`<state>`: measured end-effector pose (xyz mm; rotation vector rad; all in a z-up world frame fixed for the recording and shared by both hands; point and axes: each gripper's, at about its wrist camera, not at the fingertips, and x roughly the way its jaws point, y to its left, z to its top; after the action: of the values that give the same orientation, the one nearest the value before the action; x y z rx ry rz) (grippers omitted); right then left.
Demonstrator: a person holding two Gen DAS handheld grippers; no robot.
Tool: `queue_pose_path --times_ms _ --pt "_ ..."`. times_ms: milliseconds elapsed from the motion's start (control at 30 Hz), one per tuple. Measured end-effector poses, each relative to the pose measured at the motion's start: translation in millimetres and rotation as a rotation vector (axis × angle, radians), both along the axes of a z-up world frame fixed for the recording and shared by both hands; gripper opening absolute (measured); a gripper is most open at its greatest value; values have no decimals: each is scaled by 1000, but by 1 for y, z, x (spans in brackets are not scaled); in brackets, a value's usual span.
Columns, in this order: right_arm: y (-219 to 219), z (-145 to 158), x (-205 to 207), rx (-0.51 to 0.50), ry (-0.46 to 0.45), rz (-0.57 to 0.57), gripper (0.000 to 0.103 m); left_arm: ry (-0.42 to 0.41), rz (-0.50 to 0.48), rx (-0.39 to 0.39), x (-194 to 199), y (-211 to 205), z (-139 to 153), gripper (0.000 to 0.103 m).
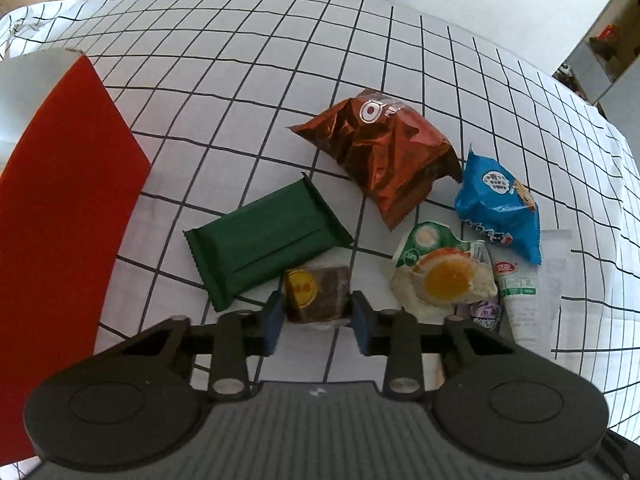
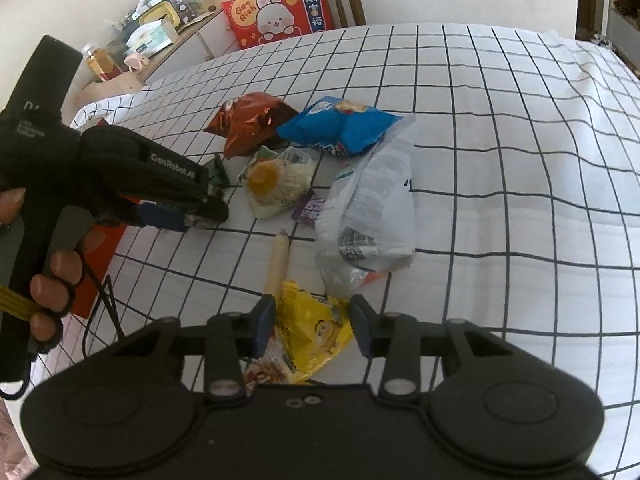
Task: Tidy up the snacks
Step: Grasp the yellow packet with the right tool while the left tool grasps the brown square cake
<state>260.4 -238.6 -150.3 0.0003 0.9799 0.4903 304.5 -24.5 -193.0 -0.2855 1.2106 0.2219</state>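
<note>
Snacks are spread over a checked tablecloth. A brown cake with a yellow label is clamped between the jaws of the left gripper, just beside a green bar. A yellow packet is gripped by the right gripper, near a sausage stick.

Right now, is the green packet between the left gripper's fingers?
No, the left gripper brackets a small brown cake; the green packet lies beside it.
</note>
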Motion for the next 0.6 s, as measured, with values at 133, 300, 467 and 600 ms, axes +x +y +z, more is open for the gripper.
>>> queue_pose_path --times_ms 133,300,467,600 --pt "1 3 -2 -13 -12 2 27 -9 6 6 -2 3 0 33" --pt "-3 8 -6 -6 -13 -18 23 -24 -1 -3 -10 4 5 33" --pt "-8 20 -14 26 -15 -34 22 -43 -5 -12 -24 3 22 33" --pt "-11 33 -23 46 -35 -46 22 -64 -9 -31 -40 6 38 33"
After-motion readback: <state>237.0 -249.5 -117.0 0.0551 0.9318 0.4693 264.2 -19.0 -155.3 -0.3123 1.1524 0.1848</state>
